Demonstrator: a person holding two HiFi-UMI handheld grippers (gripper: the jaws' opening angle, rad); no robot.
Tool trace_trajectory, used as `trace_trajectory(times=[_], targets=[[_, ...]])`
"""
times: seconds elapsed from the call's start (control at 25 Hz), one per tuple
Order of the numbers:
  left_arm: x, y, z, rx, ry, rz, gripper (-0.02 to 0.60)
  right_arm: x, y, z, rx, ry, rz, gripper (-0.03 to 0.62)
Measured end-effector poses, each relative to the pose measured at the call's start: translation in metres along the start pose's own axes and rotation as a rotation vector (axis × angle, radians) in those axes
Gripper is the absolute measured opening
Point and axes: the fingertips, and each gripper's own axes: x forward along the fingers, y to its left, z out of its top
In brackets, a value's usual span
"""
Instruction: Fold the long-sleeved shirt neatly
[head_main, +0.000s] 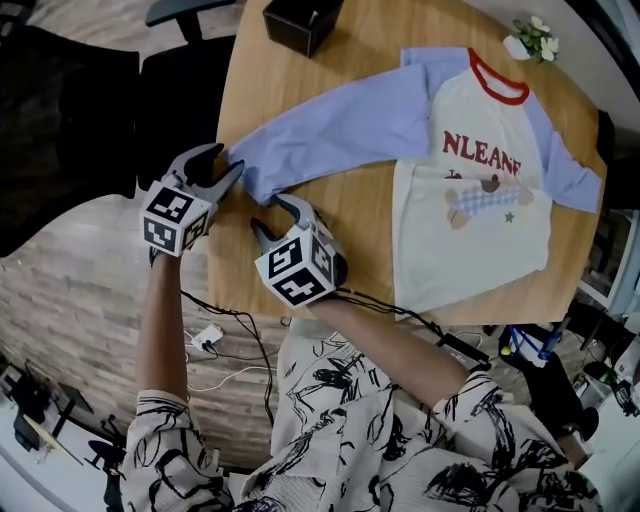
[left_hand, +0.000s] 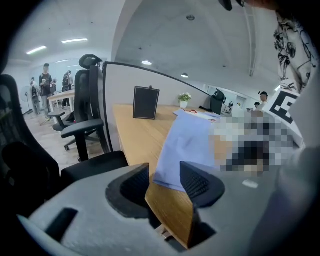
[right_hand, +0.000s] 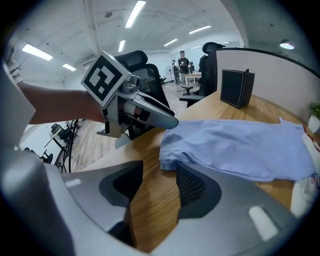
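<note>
The long-sleeved shirt (head_main: 470, 170) lies flat on the wooden table (head_main: 350, 215), front up, with a cream body, red collar and light-blue sleeves. Its left sleeve (head_main: 330, 140) stretches toward the table's left edge and ends in a cuff (head_main: 262, 178). My left gripper (head_main: 225, 162) stands open at that edge, beside the cuff; in the left gripper view the sleeve (left_hand: 187, 145) lies just ahead of the gripper (left_hand: 164, 172). My right gripper (head_main: 275, 215) is open just below the cuff; the right gripper view shows the cuff (right_hand: 172, 155) right before the gripper (right_hand: 159, 172), not pinched.
A black box (head_main: 300, 20) sits at the table's far edge and a small flower pot (head_main: 532, 40) at the far right. Black office chairs (head_main: 170, 90) stand left of the table. Cables (head_main: 225, 345) trail over the floor near me.
</note>
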Motion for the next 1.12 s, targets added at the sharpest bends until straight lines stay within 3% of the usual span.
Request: trace_trajectory(times=[0.16,0.4,0.48,0.6,0.8,1.12], targets=[[0.003,0.004,-0.003,-0.005,0.006,-0.001,0.175,0.005,-0.008,0.002,0.016,0.014,-0.051,0.187],[0.006,0.007,-0.007,0.005,0.024,0.027,0.088,0.005,-0.025,0.001,0.012,0.001,-0.13,0.042],[0.006,0.009,-0.006,0.004,0.025,0.03,0.03,0.006,-0.027,0.002,0.001,-0.004,-0.129,0.029],[0.004,0.006,0.003,-0.004,0.004,0.018,0.02,0.001,-0.026,0.007,0.018,-0.018,-0.112,0.026],[-0.017,0.001,0.045,-0.082,-0.061,-0.006,0.02,-0.026,-0.023,0.035,0.072,-0.101,-0.067,0.026],[-0.033,-0.033,0.152,0.009,-0.124,-0.063,0.02,-0.104,-0.045,0.09,0.188,-0.287,-0.027,0.026]])
